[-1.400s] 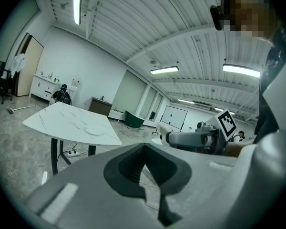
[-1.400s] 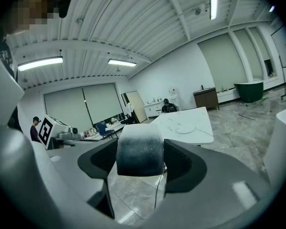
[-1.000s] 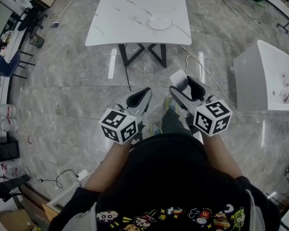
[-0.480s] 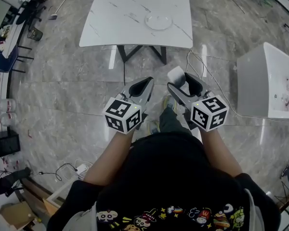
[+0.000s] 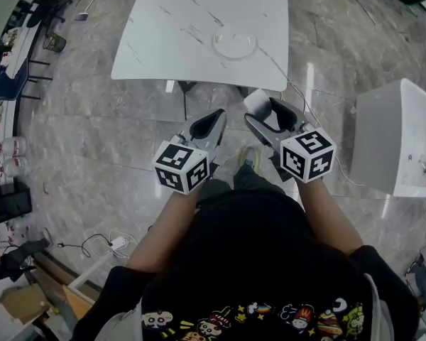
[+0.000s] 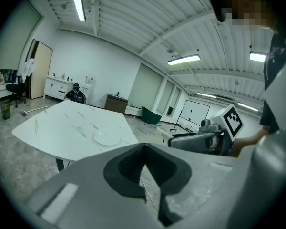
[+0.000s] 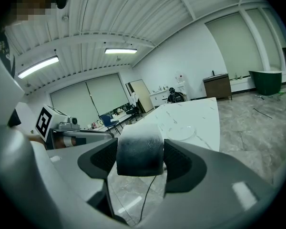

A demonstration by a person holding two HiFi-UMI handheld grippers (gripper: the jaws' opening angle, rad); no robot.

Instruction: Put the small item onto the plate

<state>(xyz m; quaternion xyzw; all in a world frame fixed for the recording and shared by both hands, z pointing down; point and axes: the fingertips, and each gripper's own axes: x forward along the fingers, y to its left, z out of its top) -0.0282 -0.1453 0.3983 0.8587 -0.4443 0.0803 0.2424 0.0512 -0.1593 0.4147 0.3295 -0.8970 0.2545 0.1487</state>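
A clear round plate point(image 5: 234, 45) lies on the white marble table point(image 5: 184, 20) ahead of me, toward its near right side. My right gripper point(image 5: 263, 111) is held at waist height short of the table's edge, shut on a small white-and-grey block point(image 5: 256, 101). In the right gripper view the block point(image 7: 139, 154) fills the gap between the jaws, with the plate point(image 7: 185, 132) beyond it. My left gripper point(image 5: 211, 121) hangs beside it, shut with nothing in it; its jaws point(image 6: 144, 149) meet, and the plate point(image 6: 106, 138) shows past them.
A white cabinet point(image 5: 394, 137) stands on the floor at the right. A cable point(image 5: 298, 91) runs across the marble floor by the table's leg. Chairs and clutter point(image 5: 14, 55) line the left wall. My shoe point(image 5: 247, 155) shows below the grippers.
The table and plate have drawn closer and lower in the head view as I stepped toward them. Both grippers stay as they were, the right still holding the block.
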